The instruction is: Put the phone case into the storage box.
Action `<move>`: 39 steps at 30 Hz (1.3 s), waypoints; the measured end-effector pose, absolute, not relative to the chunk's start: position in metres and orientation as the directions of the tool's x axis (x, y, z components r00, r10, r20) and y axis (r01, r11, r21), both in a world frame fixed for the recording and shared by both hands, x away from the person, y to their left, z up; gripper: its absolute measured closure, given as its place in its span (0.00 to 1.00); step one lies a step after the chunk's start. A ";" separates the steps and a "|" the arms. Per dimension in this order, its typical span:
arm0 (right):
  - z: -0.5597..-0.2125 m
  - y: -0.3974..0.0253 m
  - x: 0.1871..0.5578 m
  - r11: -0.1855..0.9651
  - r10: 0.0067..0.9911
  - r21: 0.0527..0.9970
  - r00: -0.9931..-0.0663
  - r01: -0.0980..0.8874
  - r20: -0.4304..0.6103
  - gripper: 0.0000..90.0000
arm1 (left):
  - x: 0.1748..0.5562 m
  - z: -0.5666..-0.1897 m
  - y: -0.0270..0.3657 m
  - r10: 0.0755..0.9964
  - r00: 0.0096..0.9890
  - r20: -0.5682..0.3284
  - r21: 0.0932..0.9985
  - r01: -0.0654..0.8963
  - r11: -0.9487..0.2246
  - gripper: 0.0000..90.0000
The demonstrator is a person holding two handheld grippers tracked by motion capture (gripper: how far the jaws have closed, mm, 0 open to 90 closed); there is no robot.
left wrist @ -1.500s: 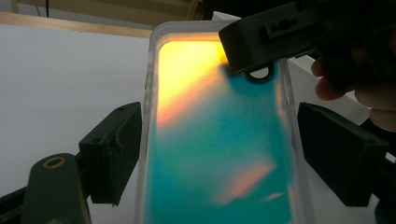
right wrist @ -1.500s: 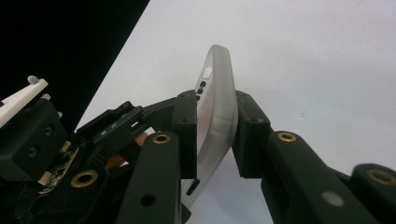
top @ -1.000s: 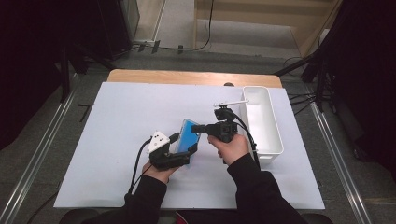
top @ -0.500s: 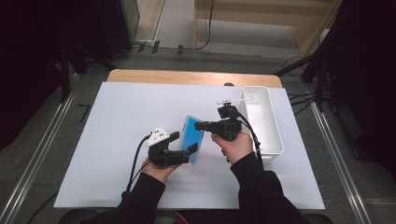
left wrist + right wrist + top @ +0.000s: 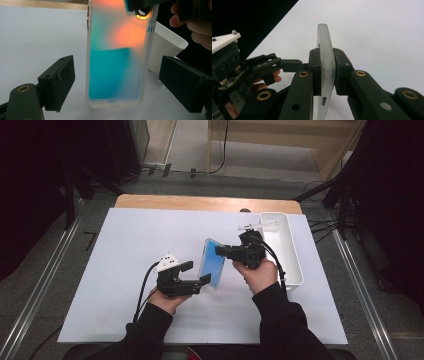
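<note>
A translucent phone case (image 5: 212, 264), blue fading to orange, stands nearly upright at mid-table. My right gripper (image 5: 220, 251) is shut on its upper edge; in the right gripper view both jaws press flat on the case (image 5: 323, 40) at the gripper (image 5: 327, 72). My left gripper (image 5: 196, 273) is open at the case's lower end. In the left gripper view the case (image 5: 117, 57) stands between the spread jaws of that gripper (image 5: 120, 85), with a gap on each side. The left gripper (image 5: 274, 65) also shows in the right gripper view.
A long white bin (image 5: 292, 255) stands along the right side of the white table top (image 5: 125, 240), just behind my right hand; its corner (image 5: 170, 42) shows behind the case. A wooden strip (image 5: 207, 203) runs along the far edge.
The case has been tipped more upright in the right gripper. My left gripper has turned and shifted a little, so its open jaws now flank the case's lower end.
</note>
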State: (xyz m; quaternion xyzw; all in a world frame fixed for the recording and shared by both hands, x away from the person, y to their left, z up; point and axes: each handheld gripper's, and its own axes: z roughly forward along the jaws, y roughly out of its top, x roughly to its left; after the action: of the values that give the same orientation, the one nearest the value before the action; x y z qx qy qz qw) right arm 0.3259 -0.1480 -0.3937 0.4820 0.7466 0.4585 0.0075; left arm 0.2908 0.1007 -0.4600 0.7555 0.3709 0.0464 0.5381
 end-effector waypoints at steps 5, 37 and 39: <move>-0.393 -0.150 0.325 0.143 0.729 0.721 -0.565 0.678 0.387 0.86 | 0.294 -0.458 0.102 0.598 0.728 -0.334 0.827 0.531 -0.184 0.14; -0.381 -0.172 0.321 0.323 0.506 0.817 -0.817 0.478 0.277 0.86 | 0.302 -0.442 0.120 0.447 0.816 -0.366 0.800 0.521 -0.296 0.16; -0.382 -0.173 0.321 0.324 0.494 0.814 -0.820 0.481 0.288 0.86 | 0.302 -0.442 0.120 0.433 0.824 -0.365 0.799 0.516 -0.308 0.18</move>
State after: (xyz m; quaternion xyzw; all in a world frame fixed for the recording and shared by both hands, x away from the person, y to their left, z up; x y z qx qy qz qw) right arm 0.3212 -0.1729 -0.3818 0.2997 0.8136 0.4982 0.0063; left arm 0.3020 0.1201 -0.4418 0.8076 0.2939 -0.0406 0.5096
